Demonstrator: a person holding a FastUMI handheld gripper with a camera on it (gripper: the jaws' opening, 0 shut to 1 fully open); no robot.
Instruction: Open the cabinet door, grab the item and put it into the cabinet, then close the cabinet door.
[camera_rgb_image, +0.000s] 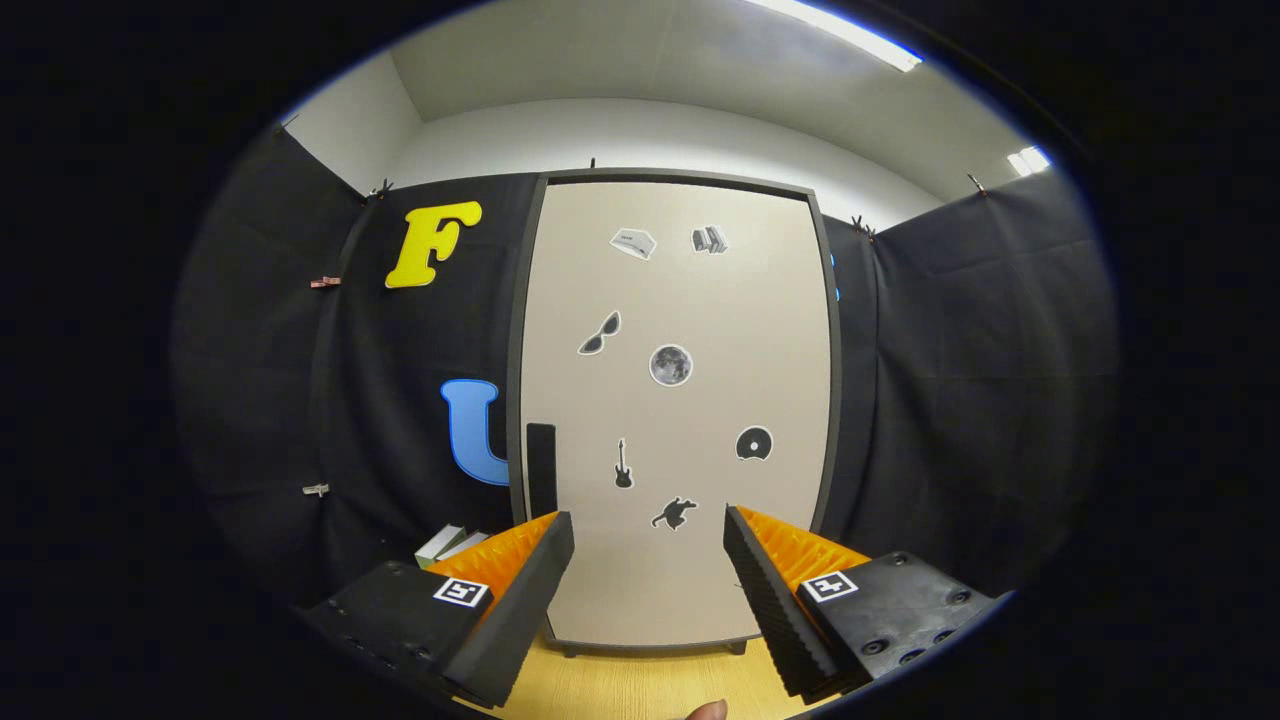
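Fingers: the gripper stood with its two fingers spread wide, nothing held between them.
Cabinet: the cabinet stood upright straight ahead of the fingers, resting on the wooden floor.
Cabinet door: the door was closed, its pale face filling the gap between the fingertips and rising well beyond them.
Handle: a dark vertical handle sat on the door's left edge, just above the left fingertip.
Stickers: small picture stickers were scattered over the door, beyond the fingers.
Item: a pale, box-like item lay low beside the cabinet's left side, partly hidden behind the left finger; it was possibly a small stack of books.
Hand: a fingertip of the person's hand showed below the fingers.
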